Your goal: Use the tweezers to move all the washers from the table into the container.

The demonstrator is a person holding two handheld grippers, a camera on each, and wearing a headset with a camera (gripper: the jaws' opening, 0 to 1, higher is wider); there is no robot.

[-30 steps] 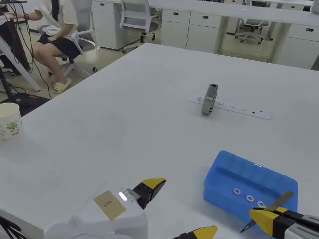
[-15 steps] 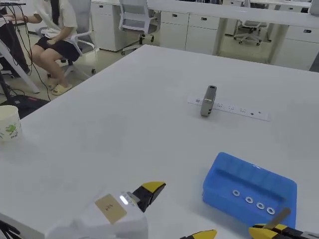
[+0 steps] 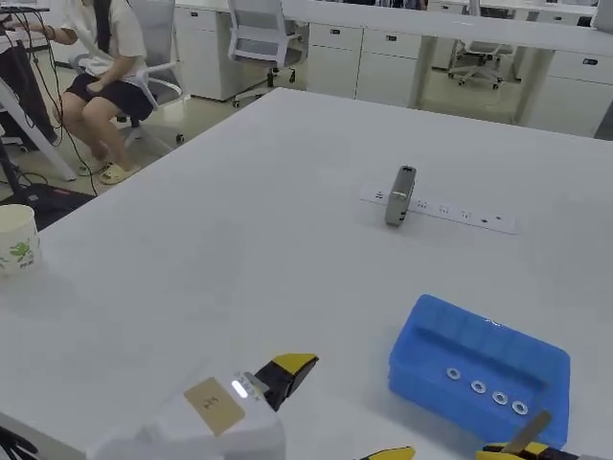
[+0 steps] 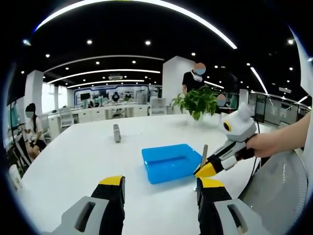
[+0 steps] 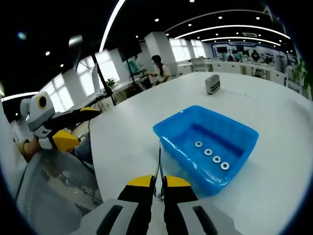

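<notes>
A blue container (image 3: pixel 479 369) stands on the white table near its front right, with several metal washers (image 3: pixel 488 391) in a row on its floor. In the right gripper view the washers (image 5: pixel 211 152) lie inside the container (image 5: pixel 222 128), just beyond my right gripper (image 5: pixel 156 182). That gripper is shut on thin tweezers (image 5: pixel 159 164), whose tips hover at the container's near wall. My left gripper (image 4: pixel 161 188) is open and holds nothing, short of the container (image 4: pixel 168 161). From above, the left gripper (image 3: pixel 340 412) sits at the bottom left and the right gripper (image 3: pixel 522 448) at the bottom edge.
A white power strip with a grey adapter (image 3: pixel 402 192) lies mid-table beyond the container. A paper cup (image 3: pixel 17 235) stands at the far left edge. A person sits on an office chair (image 3: pixel 105 67) past the table's left side.
My right gripper with the tweezers has drawn back toward the bottom edge, uncovering the last washers in the container. The left gripper has barely shifted.
</notes>
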